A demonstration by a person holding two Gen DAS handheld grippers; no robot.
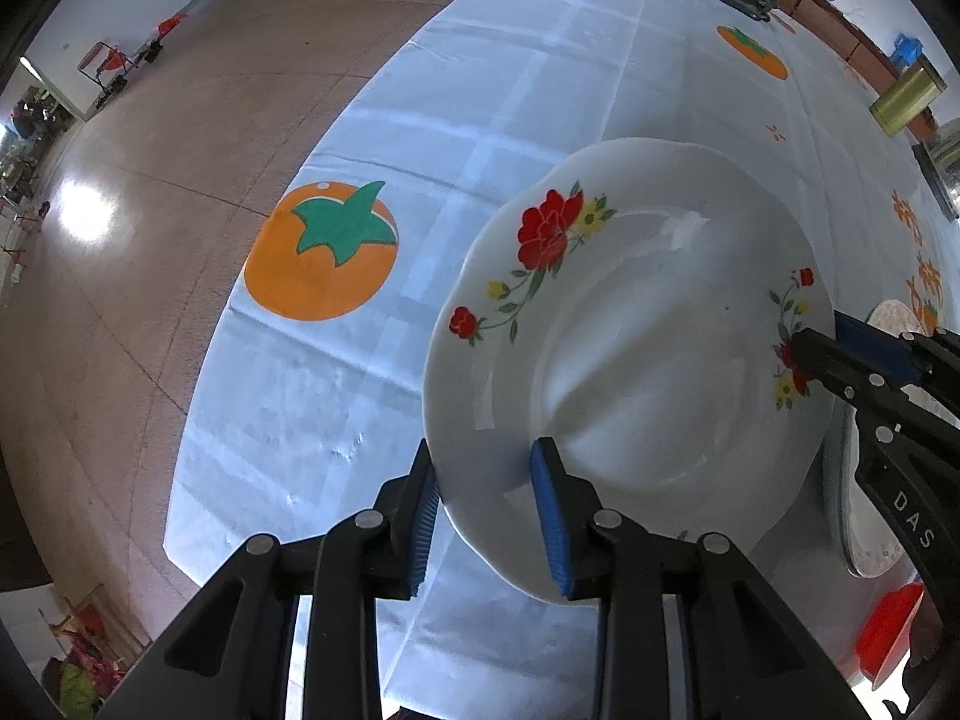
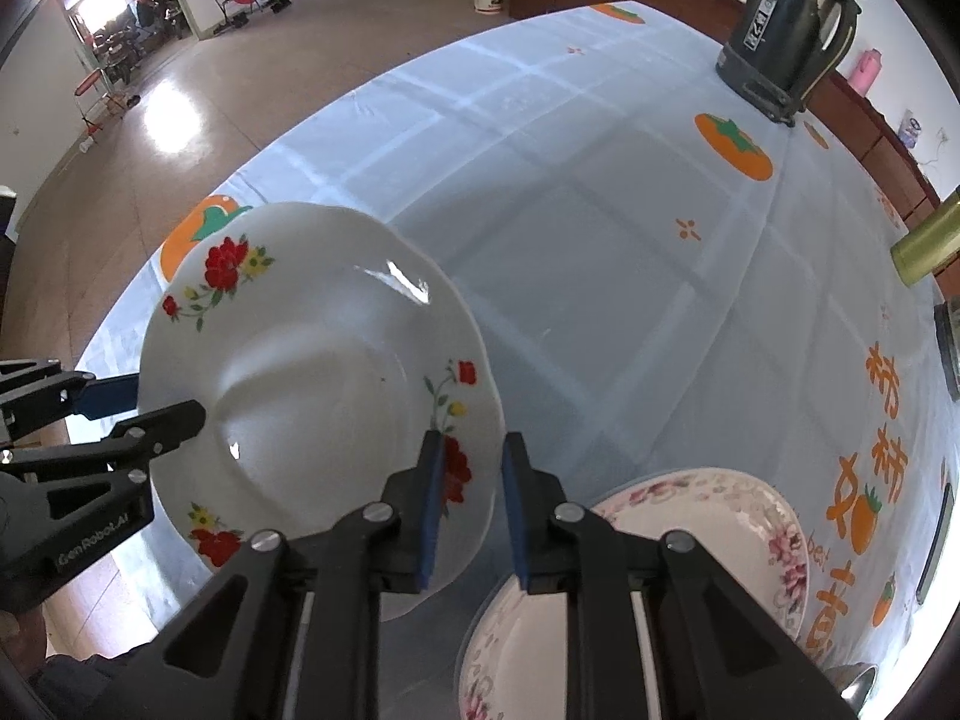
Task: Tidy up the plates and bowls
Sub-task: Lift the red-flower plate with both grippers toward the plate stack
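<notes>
A white plate with red flowers [image 1: 630, 348] is held tilted above the table. My left gripper [image 1: 486, 516] is shut on its near rim, one blue pad under and one over. My right gripper [image 2: 471, 510] is shut on the opposite rim of the same plate [image 2: 312, 384]; it also shows in the left wrist view [image 1: 840, 354]. The left gripper shows at the left of the right wrist view [image 2: 162, 408]. A plate with a pink flower rim [image 2: 720, 528] lies on the table below my right gripper.
The table wears a pale blue cloth with orange persimmons [image 1: 321, 252]. A dark kettle [image 2: 786, 30] stands at the far side. A gold can [image 2: 927, 246] is at the right edge. A red object [image 1: 882, 624] lies low right. The floor drops off left.
</notes>
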